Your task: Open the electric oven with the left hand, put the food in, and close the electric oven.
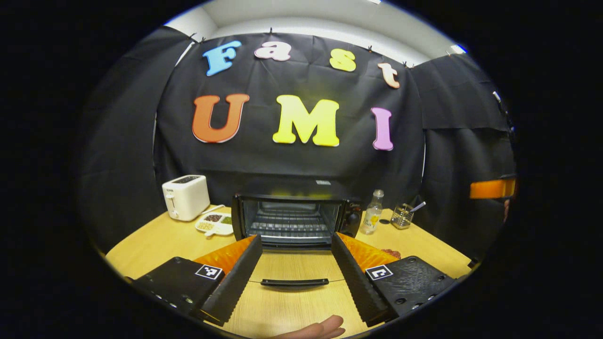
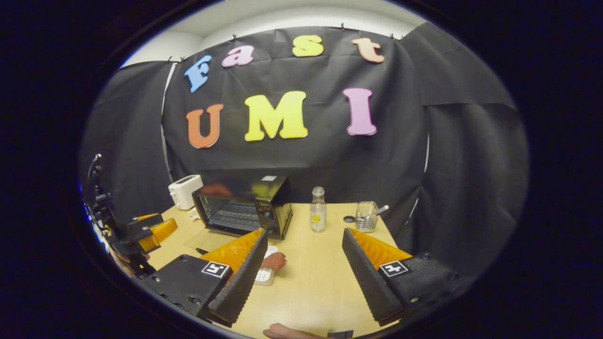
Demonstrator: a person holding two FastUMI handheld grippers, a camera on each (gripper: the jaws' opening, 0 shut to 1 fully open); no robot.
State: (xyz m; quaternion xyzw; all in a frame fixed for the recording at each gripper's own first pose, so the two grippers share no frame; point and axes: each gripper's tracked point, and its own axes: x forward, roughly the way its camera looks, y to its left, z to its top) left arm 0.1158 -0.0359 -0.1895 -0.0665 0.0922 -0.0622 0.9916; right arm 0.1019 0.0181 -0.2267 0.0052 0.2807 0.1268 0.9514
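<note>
The black electric oven [image 1: 292, 219] stands at the back of the wooden table with its door [image 1: 297, 268] folded down flat and the wire rack inside showing. The door's black handle [image 1: 294, 282] lies between the fingers of my left gripper [image 1: 297, 238], which is open and holds nothing. In the right gripper view the oven [image 2: 245, 205] is to the left, and reddish food [image 2: 274, 260] lies on a small white tray [image 2: 264, 277], partly hidden behind one finger. My right gripper [image 2: 304, 233] is open above the table. The left gripper [image 2: 150, 233] hovers by the door.
A white toaster [image 1: 185, 197] and a divided snack dish [image 1: 215, 223] sit left of the oven. A glass bottle [image 1: 372, 214] and a jar with a spoon [image 1: 403, 216] stand to its right. Black cloth walls close in the table on three sides.
</note>
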